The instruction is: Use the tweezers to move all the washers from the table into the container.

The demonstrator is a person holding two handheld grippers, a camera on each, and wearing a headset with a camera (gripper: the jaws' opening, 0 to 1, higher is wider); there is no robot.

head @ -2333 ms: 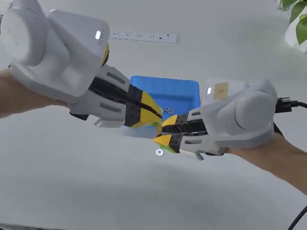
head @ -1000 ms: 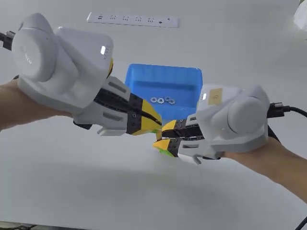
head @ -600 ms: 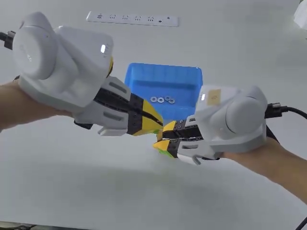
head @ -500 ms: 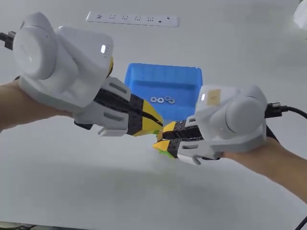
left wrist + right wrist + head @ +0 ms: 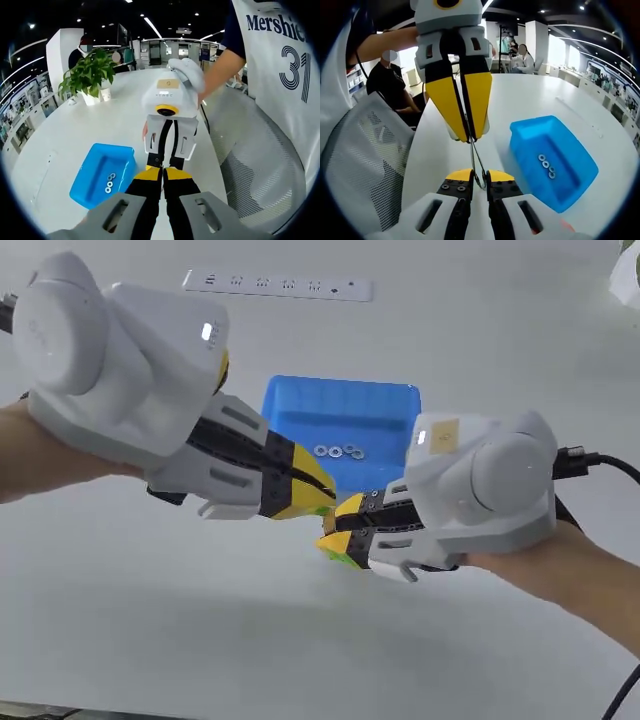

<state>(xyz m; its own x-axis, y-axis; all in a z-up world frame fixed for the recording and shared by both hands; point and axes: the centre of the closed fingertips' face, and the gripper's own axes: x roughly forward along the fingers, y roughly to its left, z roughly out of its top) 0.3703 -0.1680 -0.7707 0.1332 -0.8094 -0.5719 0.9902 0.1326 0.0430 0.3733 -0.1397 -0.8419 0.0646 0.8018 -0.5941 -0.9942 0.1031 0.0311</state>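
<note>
My right gripper (image 5: 480, 176) is clamped on the thin metal tweezers (image 5: 476, 162). Their two shanks rise from the low centre of the right gripper view toward my left gripper (image 5: 163, 172). That one's yellow-tipped jaws are pressed together, and the tweezers' far end meets their tips. I cannot tell whether they pinch it, or whether a washer sits there.

In the head view both grippers meet tip to tip at mid-frame, just below the blue rectangular plastic container (image 5: 340, 410). It stands in the upper middle on the white table (image 5: 200, 630), with a short row of small silver metal washers (image 5: 337, 451) on its floor.

A couple of seconds ago one washer lay on the table just under my right gripper. That stretch in front of the container is now behind my jaws, so I cannot tell if it is still there. Over the last second the grippers have barely shifted. I judge this a regrip of the tweezers, with that washer perhaps still left to move.
</note>
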